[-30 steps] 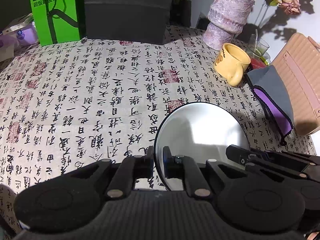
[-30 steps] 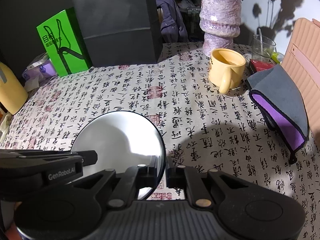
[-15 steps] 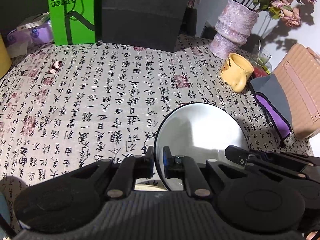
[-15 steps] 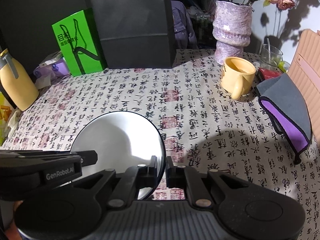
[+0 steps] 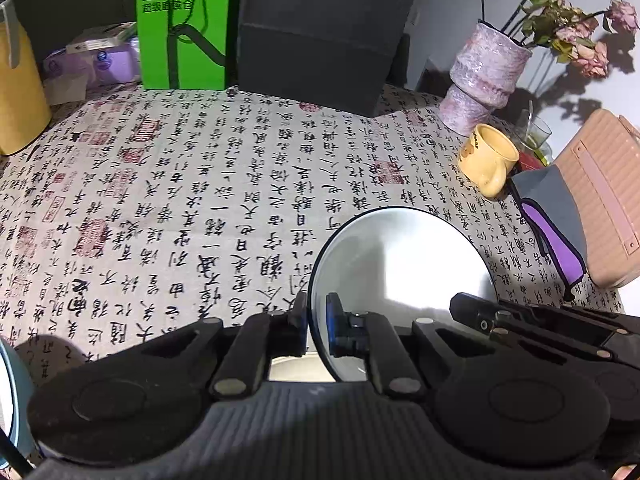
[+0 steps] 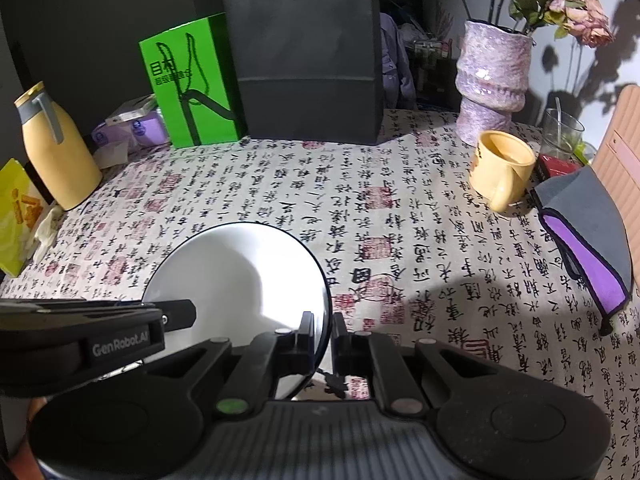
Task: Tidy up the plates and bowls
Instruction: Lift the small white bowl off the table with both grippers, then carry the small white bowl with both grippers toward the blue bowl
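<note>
A white plate with a dark rim [image 5: 400,264] is held above the calligraphy tablecloth by both grippers. My left gripper [image 5: 317,320] is shut on its left rim. My right gripper [image 6: 322,334] is shut on its right rim; the plate [image 6: 240,276] shows to the left in the right wrist view. Each gripper's body shows across the plate in the other's view. Another dish's pale blue rim [image 5: 10,380] peeks in at the left edge of the left wrist view.
A yellow mug [image 6: 502,168], a purple vase with dried roses [image 6: 492,84], a glass [image 6: 560,134], a grey-purple pouch [image 6: 588,240] and a pink case [image 5: 604,200] stand at the right. A green bag [image 6: 188,84], a black bag [image 6: 304,56] and a yellow bottle [image 6: 56,148] line the back and left.
Both grippers have risen and drawn back with the plate held between them; more of the table and its back-left clutter has come into view.
</note>
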Available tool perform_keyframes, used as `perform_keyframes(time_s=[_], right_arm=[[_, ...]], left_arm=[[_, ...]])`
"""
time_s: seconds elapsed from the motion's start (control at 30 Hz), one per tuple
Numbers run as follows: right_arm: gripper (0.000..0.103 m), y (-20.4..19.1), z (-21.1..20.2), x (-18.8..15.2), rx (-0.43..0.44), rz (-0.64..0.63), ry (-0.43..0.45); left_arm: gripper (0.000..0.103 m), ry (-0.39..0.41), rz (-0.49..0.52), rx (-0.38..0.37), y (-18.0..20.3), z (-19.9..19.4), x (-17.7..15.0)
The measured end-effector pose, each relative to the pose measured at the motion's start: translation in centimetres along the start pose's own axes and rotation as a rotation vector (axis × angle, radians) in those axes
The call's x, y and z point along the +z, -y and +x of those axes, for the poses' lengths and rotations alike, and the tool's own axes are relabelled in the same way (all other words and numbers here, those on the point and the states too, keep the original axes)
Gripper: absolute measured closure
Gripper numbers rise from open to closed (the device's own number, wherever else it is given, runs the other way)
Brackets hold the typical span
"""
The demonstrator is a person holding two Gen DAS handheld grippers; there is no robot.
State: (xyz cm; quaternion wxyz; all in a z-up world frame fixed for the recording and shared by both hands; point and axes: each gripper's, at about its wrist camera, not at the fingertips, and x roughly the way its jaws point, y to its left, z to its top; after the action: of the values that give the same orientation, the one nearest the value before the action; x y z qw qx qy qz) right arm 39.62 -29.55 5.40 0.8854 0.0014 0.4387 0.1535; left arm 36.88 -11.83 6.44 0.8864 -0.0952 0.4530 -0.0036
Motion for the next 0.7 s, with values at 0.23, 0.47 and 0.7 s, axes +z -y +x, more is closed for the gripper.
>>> perform_keyframes(time_s=[0.23, 0.47, 0.7], right_arm=[[0.095, -1.6, -0.6, -0.3, 0.015, -0.020, 0.012], [0.095, -3.1, -1.1, -0.6, 0.033, -0.037, 0.019], [0.095, -4.6, -1.5, -0.8, 0.048, -0.056, 0.023]], left_arm=[[0.094, 0.022, -0.019, 0.010, -1.4, -1.4, -0.5], [0.094, 0.034, -0.042, 0.019, -2.9, -2.4, -1.1], [0.094, 0.051, -0.065, 0.026, -4.3, -3.5, -1.4]])
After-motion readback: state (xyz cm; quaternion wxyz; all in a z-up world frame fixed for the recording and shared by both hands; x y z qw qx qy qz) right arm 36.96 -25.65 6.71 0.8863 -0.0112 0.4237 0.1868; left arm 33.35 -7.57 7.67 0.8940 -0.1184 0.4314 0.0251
